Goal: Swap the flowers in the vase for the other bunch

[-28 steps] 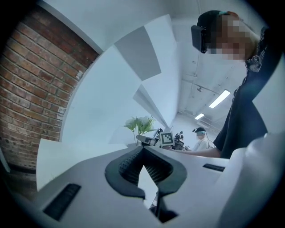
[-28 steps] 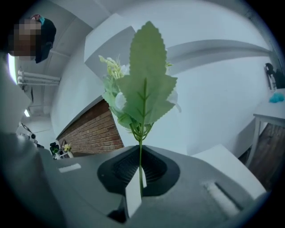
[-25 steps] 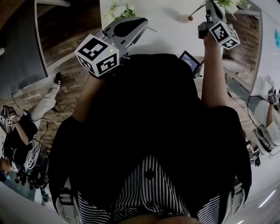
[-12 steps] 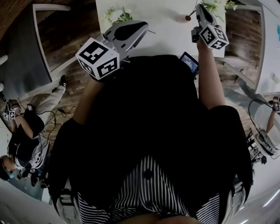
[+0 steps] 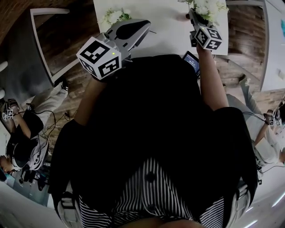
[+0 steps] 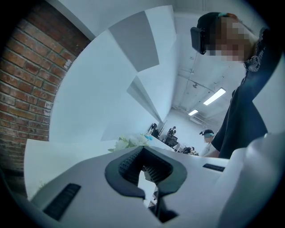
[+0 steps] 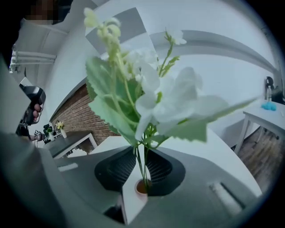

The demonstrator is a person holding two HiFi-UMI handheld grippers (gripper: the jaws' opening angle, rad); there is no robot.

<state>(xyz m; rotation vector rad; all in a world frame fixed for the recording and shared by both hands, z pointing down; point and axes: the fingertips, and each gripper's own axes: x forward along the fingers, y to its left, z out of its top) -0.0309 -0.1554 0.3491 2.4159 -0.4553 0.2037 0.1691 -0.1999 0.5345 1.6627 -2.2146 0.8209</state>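
White flowers (image 7: 147, 102) stand in a narrow vase (image 7: 142, 187) whose brown mouth shows just below my right gripper (image 7: 141, 167). Their thin stems run through the gap between its jaws. Those jaws have just been opening and stand slightly apart, off the stems. In the head view the right gripper (image 5: 192, 13) reaches over the white table (image 5: 164, 26), under the same flowers (image 5: 205, 8). The other bunch (image 5: 115, 15) lies on the table at the left. My left gripper (image 5: 141, 26) hovers near it, narrowly open and empty (image 6: 144, 171), with the bunch (image 6: 131, 142) beyond.
A small device with a lit screen (image 5: 192, 62) sits at the table's near edge. A dark bench with a white frame (image 5: 44, 40) stands to the left, and another white table (image 5: 271, 40) to the right. People sit on the floor at both sides (image 5: 22, 129).
My right gripper has moved left and further over the table, and the flowers now sit right above it. The left gripper has stayed where it was.
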